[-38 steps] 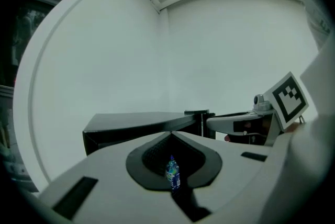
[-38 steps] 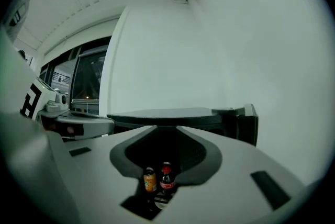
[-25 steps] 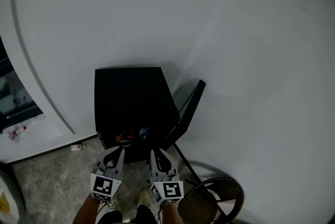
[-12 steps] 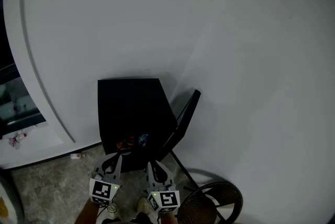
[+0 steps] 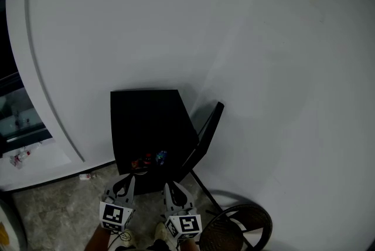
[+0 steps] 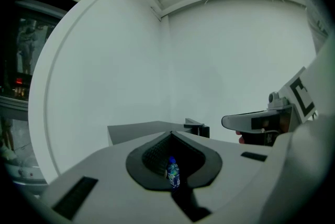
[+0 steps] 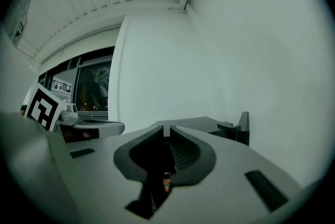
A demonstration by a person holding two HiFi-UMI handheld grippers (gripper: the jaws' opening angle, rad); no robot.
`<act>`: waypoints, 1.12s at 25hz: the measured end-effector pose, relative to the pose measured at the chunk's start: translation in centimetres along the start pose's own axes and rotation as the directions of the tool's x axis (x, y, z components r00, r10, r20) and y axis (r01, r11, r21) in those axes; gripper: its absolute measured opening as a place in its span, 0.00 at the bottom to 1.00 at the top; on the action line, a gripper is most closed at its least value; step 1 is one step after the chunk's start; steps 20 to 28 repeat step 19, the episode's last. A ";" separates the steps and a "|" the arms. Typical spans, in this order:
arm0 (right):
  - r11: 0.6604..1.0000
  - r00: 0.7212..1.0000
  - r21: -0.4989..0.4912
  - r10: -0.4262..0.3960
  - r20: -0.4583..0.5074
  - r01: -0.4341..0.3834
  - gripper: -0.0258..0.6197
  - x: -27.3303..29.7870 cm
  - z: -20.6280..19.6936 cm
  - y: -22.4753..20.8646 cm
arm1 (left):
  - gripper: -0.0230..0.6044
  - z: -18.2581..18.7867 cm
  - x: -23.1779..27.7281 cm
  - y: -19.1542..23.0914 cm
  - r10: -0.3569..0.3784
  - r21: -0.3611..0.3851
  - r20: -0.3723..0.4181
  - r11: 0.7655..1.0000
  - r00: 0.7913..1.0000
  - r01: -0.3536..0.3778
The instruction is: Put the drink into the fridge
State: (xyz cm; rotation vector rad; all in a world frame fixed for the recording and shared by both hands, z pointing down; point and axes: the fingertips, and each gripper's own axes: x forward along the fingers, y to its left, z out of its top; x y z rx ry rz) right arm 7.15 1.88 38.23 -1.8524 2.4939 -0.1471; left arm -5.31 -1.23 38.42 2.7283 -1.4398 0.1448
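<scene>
Drinks [image 5: 147, 159] stand inside the black fridge [image 5: 146, 115], its door [image 5: 208, 129] open.

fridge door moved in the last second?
No. The fridge door stands open at the same angle to the fridge body; the whole view just shifted together.

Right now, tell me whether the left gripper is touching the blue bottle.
Apart. The head view shows a dark gap between the left gripper and the blue bottle.
</scene>
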 end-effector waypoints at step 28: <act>0.999 1.000 -0.035 0.013 0.006 -0.013 0.13 0.1 0.7 0.0 | 0.04 0.2 -0.1 -0.5 -0.014 0.021 0.000 1.000 1.000 0.014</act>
